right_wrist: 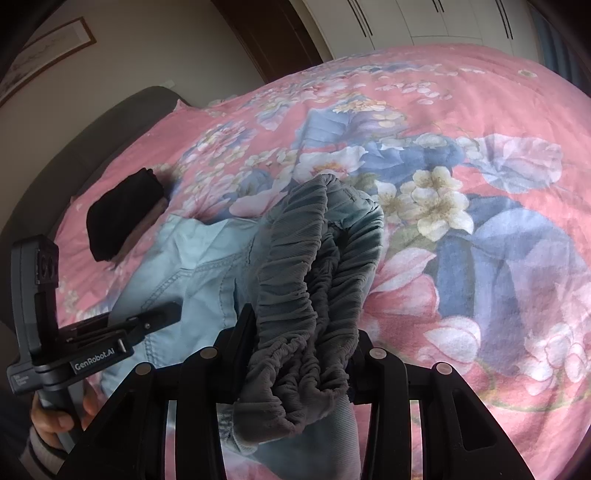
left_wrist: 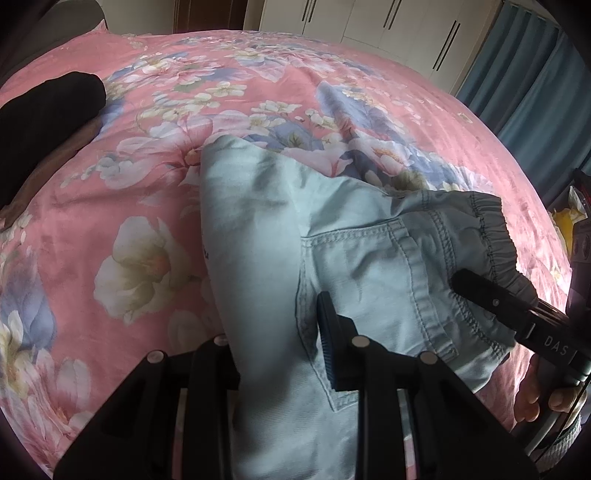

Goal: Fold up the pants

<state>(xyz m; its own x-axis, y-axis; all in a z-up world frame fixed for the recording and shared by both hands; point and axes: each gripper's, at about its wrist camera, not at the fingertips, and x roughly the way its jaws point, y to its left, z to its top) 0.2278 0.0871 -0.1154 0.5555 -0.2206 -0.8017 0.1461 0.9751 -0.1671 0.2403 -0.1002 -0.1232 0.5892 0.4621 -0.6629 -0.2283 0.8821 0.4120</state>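
Note:
Light blue denim pants [left_wrist: 266, 229] lie bunched on a pink floral bedspread [left_wrist: 147, 155]. My left gripper [left_wrist: 273, 325] is shut on the cloth near a back pocket [left_wrist: 369, 266]. One blue-padded finger [left_wrist: 327, 332] shows; the other is hidden under the fabric. My right gripper [right_wrist: 303, 332] is shut on the grey elastic waistband [right_wrist: 306, 266], which stands up gathered between its fingers. In the left wrist view the right gripper [left_wrist: 480, 291] comes in from the right at the waistband [left_wrist: 495, 229]. In the right wrist view the left gripper [right_wrist: 162, 314] rests on the pants [right_wrist: 199, 266] at the left.
A dark folded garment [left_wrist: 48, 110] [right_wrist: 122, 210] lies on the bed to the far left, near the headboard [right_wrist: 110, 122]. White wardrobe doors [left_wrist: 388, 26] and a blue curtain [left_wrist: 535, 92] stand beyond the bed. A hand [left_wrist: 535, 398] holds the right gripper's handle.

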